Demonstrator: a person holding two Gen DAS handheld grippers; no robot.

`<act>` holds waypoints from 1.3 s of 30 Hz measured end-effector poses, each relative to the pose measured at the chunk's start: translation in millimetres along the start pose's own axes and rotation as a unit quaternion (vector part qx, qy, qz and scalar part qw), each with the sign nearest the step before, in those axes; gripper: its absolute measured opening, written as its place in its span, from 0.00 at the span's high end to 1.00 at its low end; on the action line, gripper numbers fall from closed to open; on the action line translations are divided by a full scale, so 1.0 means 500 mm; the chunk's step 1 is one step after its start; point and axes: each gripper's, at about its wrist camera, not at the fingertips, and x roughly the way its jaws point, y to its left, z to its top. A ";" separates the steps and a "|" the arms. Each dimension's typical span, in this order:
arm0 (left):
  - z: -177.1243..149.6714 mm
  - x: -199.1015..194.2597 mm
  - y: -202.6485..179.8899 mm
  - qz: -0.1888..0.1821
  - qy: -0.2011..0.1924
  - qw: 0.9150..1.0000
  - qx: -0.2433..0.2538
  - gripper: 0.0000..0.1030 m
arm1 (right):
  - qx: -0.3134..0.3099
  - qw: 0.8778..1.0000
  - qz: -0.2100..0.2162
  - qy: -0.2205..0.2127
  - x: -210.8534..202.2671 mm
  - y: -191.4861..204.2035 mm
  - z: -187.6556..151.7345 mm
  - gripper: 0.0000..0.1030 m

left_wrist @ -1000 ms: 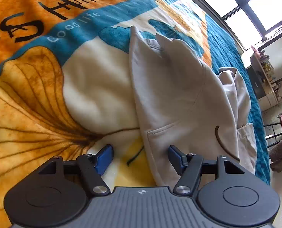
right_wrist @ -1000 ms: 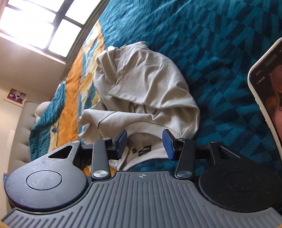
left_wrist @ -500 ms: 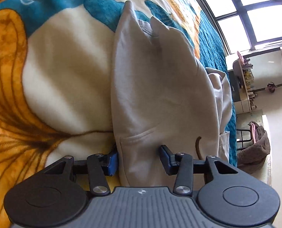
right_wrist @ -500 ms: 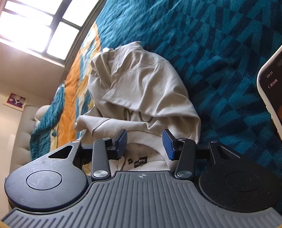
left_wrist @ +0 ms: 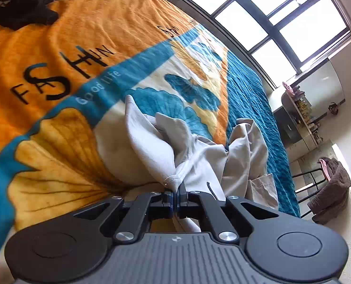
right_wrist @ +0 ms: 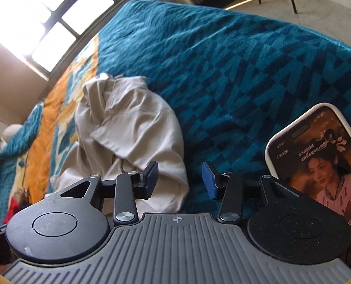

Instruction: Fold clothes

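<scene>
A beige garment [left_wrist: 199, 158] lies bunched on the bed. My left gripper [left_wrist: 175, 193] is shut on its hem edge and holds that edge lifted, so the cloth drapes away from the blue pads in folds. In the right wrist view the same beige garment [right_wrist: 132, 127] sits crumpled on the teal part of the blanket. My right gripper [right_wrist: 180, 177] is open just above its near edge, with the left pad over the cloth and nothing held between the fingers.
The bed carries an orange, teal and cream blanket [left_wrist: 80, 35] with lettering. Dark and red clothes [left_wrist: 21, 0] are piled at the far left. A phone [right_wrist: 317, 156] with a lit screen stands at the right. A draped chair [left_wrist: 327, 189] is beside the bed.
My left gripper has closed on the garment's hem and lifted it, bunching the cloth. My right gripper has drawn back and to the right, still open.
</scene>
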 end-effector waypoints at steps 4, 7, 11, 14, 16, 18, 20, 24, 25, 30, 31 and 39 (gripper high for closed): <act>-0.016 -0.014 0.024 0.006 0.000 1.000 -0.011 1.00 | -0.041 0.998 -0.013 0.035 0.032 0.014 -0.030 0.62; -0.030 -0.017 0.041 0.007 0.004 1.000 -0.019 1.00 | -0.025 1.000 -0.010 0.010 0.058 -0.003 -0.031 0.58; -0.034 -0.008 0.039 0.016 0.010 1.000 -0.015 1.00 | -0.032 0.999 -0.027 0.003 0.096 -0.003 -0.033 0.74; -0.030 -0.010 0.033 0.017 0.015 1.000 -0.009 1.00 | -0.005 0.999 -0.049 0.013 0.091 -0.003 -0.026 0.99; 0.002 -0.026 0.005 -0.007 0.017 1.000 -0.008 1.00 | 0.017 1.000 -0.010 0.003 0.049 0.021 0.007 0.99; 0.051 -0.057 -0.045 -0.054 0.001 0.999 -0.005 1.00 | 0.039 0.998 0.049 -0.016 -0.006 0.057 0.052 0.99; 0.110 -0.126 -0.117 -0.108 -0.043 0.993 0.004 1.00 | 0.060 0.992 0.108 -0.035 -0.061 0.092 0.097 0.99; 0.211 -0.288 -0.243 -0.217 -0.135 0.967 0.017 1.00 | 0.050 0.958 0.237 -0.152 -0.277 0.193 0.184 1.00; 0.221 -0.338 -0.263 -0.242 -0.164 0.956 0.022 1.00 | 0.034 0.946 0.262 -0.189 -0.344 0.215 0.194 1.00; 0.229 -0.534 -0.309 -0.304 -0.259 0.915 0.046 1.00 | -0.036 0.891 0.319 -0.320 -0.610 0.276 0.187 1.00; 0.224 -0.558 -0.311 -0.317 -0.268 0.908 0.050 1.00 | -0.044 0.891 0.317 -0.323 -0.641 0.281 0.184 1.00; 0.188 -0.659 -0.324 -0.332 -0.324 0.882 0.081 1.00 | -0.077 0.866 0.355 -0.343 -0.751 0.295 0.126 0.99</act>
